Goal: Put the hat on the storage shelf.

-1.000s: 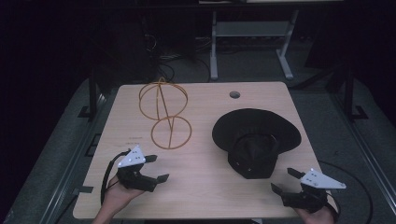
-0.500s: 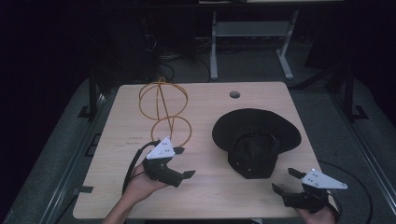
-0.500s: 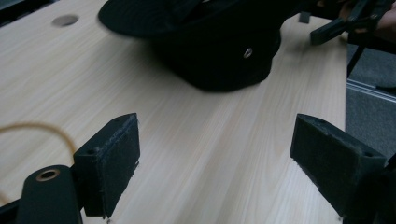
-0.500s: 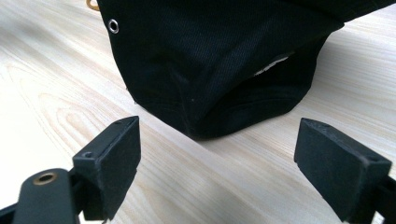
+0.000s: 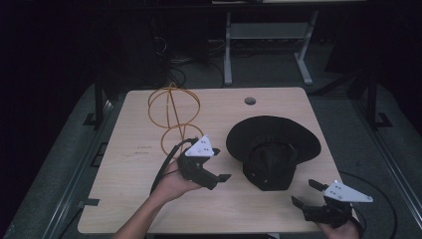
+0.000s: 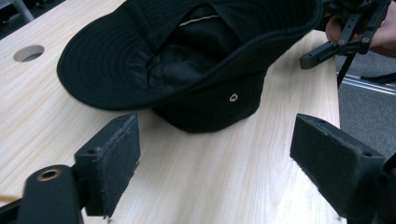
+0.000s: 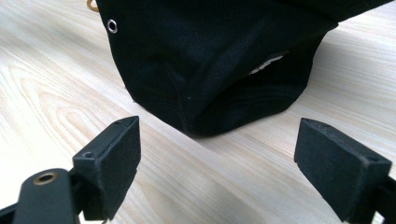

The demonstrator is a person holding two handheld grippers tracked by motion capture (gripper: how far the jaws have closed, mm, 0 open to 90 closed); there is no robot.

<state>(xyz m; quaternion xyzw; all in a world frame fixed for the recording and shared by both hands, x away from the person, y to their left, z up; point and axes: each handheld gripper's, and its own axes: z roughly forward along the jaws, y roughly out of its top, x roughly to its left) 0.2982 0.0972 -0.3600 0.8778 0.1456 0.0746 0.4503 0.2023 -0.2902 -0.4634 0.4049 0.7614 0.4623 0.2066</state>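
A black brimmed hat [image 5: 272,145] lies upside down on the right half of the wooden table [image 5: 124,199]. My left gripper [image 5: 221,167] is held just left of the hat, open, jaws pointing at it. In the left gripper view the hat [image 6: 187,60] sits close ahead of the empty gap of the left gripper [image 6: 215,144], not touching. My right gripper [image 5: 303,192] rests open at the front right corner, a short way from the hat's crown. In the right gripper view the crown [image 7: 210,56] lies just beyond the right gripper [image 7: 217,149], which holds nothing.
An orange wire stand [image 5: 174,117] of rings rises at the table's back left, behind my left hand. A round cable hole [image 5: 250,101] is near the far edge. Dark floor and a metal rack leg [image 5: 228,55] lie beyond the table.
My left gripper has travelled right and forward from the front left of the table to beside the hat. The right gripper has barely moved. The hat lies still.
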